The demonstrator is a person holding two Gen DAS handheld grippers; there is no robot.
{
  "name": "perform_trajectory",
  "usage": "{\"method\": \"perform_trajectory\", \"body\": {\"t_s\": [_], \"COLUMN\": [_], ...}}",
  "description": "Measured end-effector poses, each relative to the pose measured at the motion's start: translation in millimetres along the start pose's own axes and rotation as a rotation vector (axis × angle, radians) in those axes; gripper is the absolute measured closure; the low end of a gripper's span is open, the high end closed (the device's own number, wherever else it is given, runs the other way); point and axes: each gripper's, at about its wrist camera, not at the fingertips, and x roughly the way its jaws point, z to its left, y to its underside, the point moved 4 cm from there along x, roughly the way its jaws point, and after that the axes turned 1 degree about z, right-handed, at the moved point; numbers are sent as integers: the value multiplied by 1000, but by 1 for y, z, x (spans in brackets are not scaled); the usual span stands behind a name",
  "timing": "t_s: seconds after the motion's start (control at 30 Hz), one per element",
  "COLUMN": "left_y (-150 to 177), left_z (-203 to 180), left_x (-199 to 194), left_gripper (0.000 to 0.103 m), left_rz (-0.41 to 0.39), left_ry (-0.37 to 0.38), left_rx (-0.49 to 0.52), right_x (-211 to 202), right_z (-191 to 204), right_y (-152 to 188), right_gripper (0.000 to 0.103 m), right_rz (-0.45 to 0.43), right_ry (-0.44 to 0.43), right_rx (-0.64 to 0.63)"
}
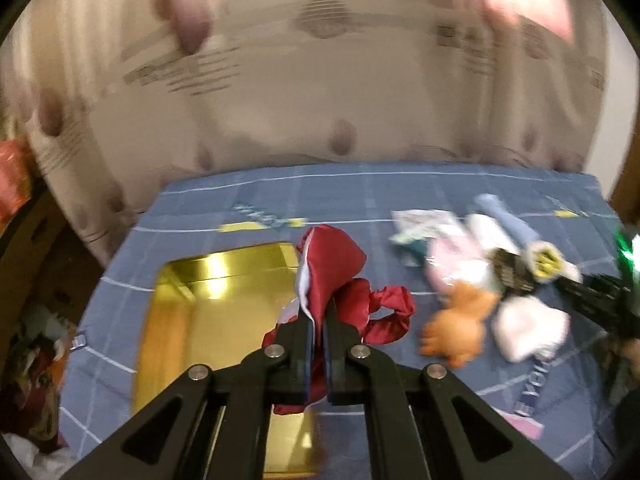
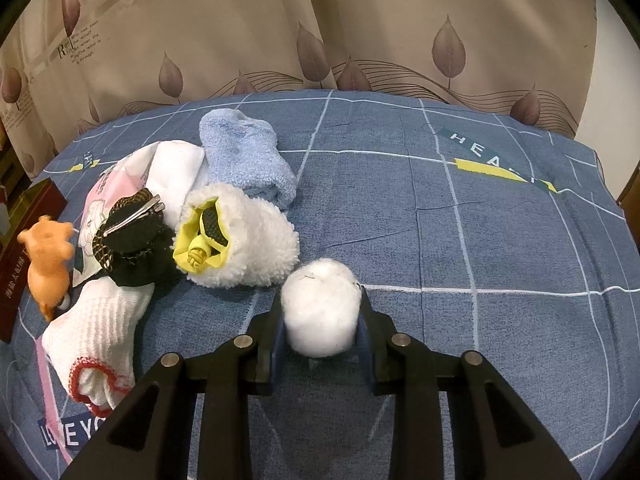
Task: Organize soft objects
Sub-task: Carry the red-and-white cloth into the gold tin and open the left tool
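Observation:
My left gripper [image 1: 319, 312] is shut on a red satin cloth with white lining [image 1: 332, 268] and holds it above the right edge of an open gold-lined box [image 1: 224, 312]. My right gripper [image 2: 320, 312] is shut on a white cotton ball [image 2: 320, 308], just above the blue bedspread [image 2: 480, 220]. A pile of soft things lies left of it: a fluffy white slipper with yellow lining [image 2: 240, 236], a light blue sock [image 2: 244, 156], a white knit glove with red cuff [image 2: 96, 336], a black mesh hair piece with a clip [image 2: 132, 236] and an orange toy animal [image 2: 48, 256].
A leaf-patterned curtain [image 2: 360, 32] hangs behind the bed. The box's dark red side [image 2: 16, 264] shows at the left edge of the right wrist view. Clutter lies on the floor left of the bed [image 1: 36, 360]. The left wrist view is motion-blurred.

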Motion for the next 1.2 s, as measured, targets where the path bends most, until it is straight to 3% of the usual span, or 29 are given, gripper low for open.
{"method": "perform_trajectory", "body": {"t_s": [0.13,0.33,0.77,0.87,0.93,0.97,1.13,1.2], "left_y": [-2,5,13,16,17,16,13,13], "left_z": [44,90,119,119,118,117,118,117], "left_x": [17,48,94,99,98,97,80,72], "left_gripper": [99,99,96,85,66,62,59,59], "left_rz": [30,109,193,213,213,208,167,157], "left_ry": [-78,-132,-188,-174,-156,-145,-39,-44], "left_rx": [-49,-116,-151,-165,-174,-180,-235,-238], "right_x": [0,0,-1,-1,-1,0,0,-1], "right_z": [0,0,1,1,1,1,1,0], "right_y": [0,0,0,0,1,1,1,2], "right_gripper": [73,73,73,73,73,73,74,74], "right_rz": [0,0,-3,-3,-3,-3,-4,-5], "right_ry": [1,4,2,3,3,3,3,4], "right_rx": [-1,-4,-5,-6,-6,-6,-6,-7]}}
